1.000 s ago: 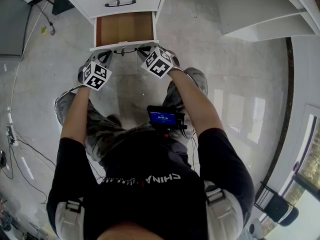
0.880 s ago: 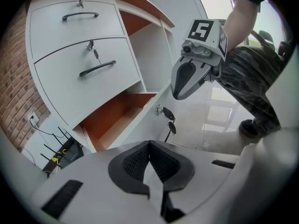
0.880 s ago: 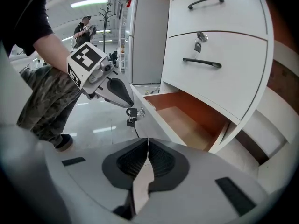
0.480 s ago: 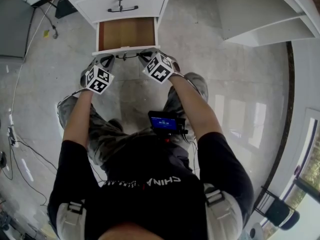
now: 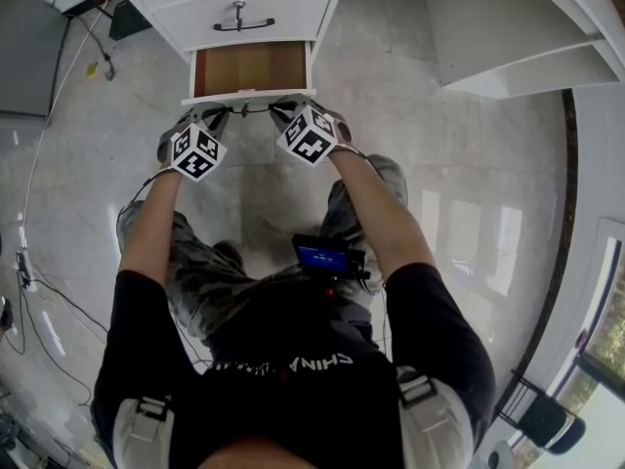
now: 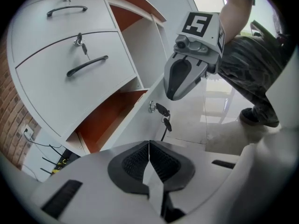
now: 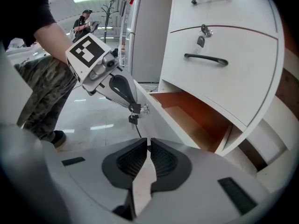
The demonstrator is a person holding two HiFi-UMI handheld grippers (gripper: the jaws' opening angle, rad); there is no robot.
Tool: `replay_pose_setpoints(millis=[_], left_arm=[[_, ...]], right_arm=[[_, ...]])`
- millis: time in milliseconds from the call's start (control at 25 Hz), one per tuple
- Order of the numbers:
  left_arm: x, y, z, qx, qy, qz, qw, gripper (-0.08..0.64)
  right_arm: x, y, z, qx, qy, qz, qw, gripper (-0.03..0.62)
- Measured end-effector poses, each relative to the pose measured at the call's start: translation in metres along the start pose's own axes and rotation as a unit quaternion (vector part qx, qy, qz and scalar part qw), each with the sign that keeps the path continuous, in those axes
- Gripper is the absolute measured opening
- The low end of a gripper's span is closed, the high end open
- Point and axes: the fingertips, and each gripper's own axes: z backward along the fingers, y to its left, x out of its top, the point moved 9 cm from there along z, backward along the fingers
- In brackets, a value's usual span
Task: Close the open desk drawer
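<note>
Up at 12 o'clock in the head view, the open drawer (image 5: 249, 69) stuck out over the shiny floor (image 5: 469, 164). The left tongs (image 5: 209, 115) and right tongs (image 5: 283, 110) sat at its white front, side by side.

From the left gripper view, the left tongs (image 6: 149, 158) were pressed together and held nothing. The key (image 6: 161, 112) hung at 12 o'clock.

From the right gripper view, the right tongs (image 7: 148, 161) were squeezed together too, and empty.

I think both should push the same, straight toward 12 o'clock, so the drawer does not go crooked and rub its sides. Keep the tips off the key. The floor around looked open.
</note>
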Motion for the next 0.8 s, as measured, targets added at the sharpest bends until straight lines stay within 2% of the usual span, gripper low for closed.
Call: replay_pose_setpoints(millis=[120,360,600,800], left_arm=[[-0.004,0.002,-0.009,-0.01,0.01,-0.009,0.9999,0.014],[-0.002,0.009,-0.023,-0.016,0.012,-0.015,0.9997,0.017],[0.01,0.023,-0.038,-0.01,-0.001,0.004,0.9999,0.035],[0.014,0.036,-0.049,-0.004,-0.001,-0.001,1.0,0.037]], right_arm=[[0.001,-0.002,-0.008,0.008,0.008,0.018,1.0,0.018],[0.0,-0.015,-0.019,0.006,0.012,0.024,1.0,0.02],[0.003,-0.04,-0.028,-0.001,0.009,0.006,1.0,0.029],[0.005,-0.053,-0.038,0.001,0.017,0.023,1.0,0.057]])
